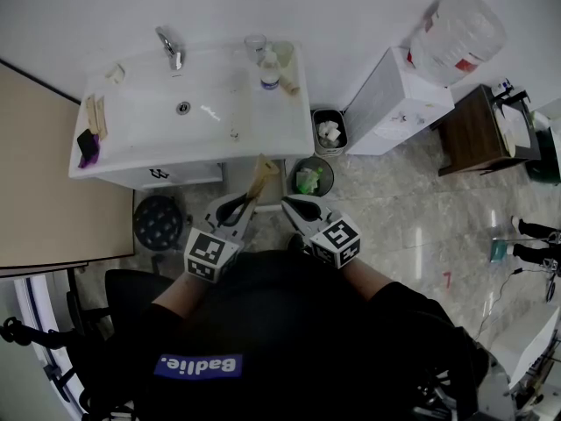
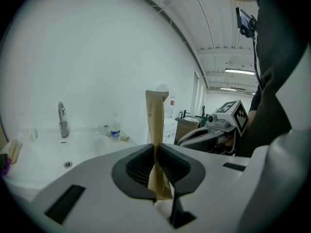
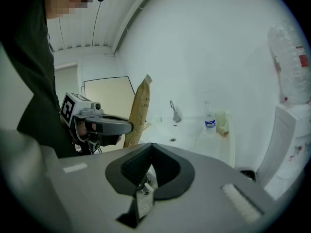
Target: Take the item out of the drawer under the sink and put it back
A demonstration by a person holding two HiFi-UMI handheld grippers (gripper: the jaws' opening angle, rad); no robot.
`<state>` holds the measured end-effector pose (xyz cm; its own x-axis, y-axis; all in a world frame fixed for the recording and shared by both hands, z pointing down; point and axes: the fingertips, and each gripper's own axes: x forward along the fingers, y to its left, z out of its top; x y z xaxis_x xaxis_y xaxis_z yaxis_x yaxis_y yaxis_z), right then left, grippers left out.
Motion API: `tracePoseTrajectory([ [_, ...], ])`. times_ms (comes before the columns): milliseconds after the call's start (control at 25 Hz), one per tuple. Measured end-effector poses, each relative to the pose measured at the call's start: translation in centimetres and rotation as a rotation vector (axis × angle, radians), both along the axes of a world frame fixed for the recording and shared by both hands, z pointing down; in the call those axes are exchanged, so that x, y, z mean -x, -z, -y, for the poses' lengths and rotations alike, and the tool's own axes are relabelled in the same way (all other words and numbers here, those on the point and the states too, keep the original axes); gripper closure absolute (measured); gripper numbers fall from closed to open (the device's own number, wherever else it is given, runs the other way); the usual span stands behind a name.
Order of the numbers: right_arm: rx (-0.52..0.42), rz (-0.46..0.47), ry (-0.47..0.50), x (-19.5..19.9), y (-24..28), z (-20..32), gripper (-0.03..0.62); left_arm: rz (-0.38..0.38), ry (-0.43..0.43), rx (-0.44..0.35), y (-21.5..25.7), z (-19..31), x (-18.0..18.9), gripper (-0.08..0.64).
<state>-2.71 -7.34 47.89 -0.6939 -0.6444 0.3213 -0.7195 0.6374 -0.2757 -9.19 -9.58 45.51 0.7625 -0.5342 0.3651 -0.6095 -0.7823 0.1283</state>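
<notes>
Tall brown paper packet [image 2: 156, 125] — upright

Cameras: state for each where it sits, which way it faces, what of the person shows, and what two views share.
Head view: on the head, facing steeply down at the sink; shows torso, left gripper, right gripper.
Left gripper view: on that gripper, along fingers shut on a bag, toward the sink; shows right gripper, torso.
Right gripper view: on that gripper, along empty fingers toward the sink; shows left gripper, torso.
Shared: both gripper views show bag, tap, bottle.
</notes>
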Motion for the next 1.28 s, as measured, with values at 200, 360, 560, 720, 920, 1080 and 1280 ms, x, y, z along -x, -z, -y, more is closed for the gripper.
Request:
tracePoseTrajectory([
  [200,0.014,0.002,-0.009,-0.2,-0.4,0.0,0.591,0.046,-0.024,0.011,-1.6,0.4,-0.3,0.525],
  [360,0.032,-0.003,-0.011,-0.6,-1.2,-0.1,0.591,0.088,-0.031,0.014,-3.7,1.1,-0.4,0.525],
  [560,0.060,-0.001,-0.041,-1.6,-2.2,-0.5,0.591,0.162,-0.060,0.039,-7.0,1.7,-0.8,0.525],
  [720,0.086,0.000,-0.056,-2.3,-3.3,-0.7,0.591,0.234,-0.076,0.069,-10.8,3.3,-0.5,0.525],
  [920,0.137,-0.006,-0.086,-3.4,-5.3,-1.4,0.591,0.317,-0.130,0.090,-15.1,4.3,-0.8,0.525],
  [1080,0.159,-0.005,-0.104,-4.3,-6.2,-1.6,0.591,0.393,-0.178,0.106,-18.5,4.9,-1.2,0.525],
  [1280,0.200,-0.008,-0.140,-5.6,-7.8,-2.3,0.591,0.493,-0.258,0.145,-23.8,5.5,-1.9,0.525],
])
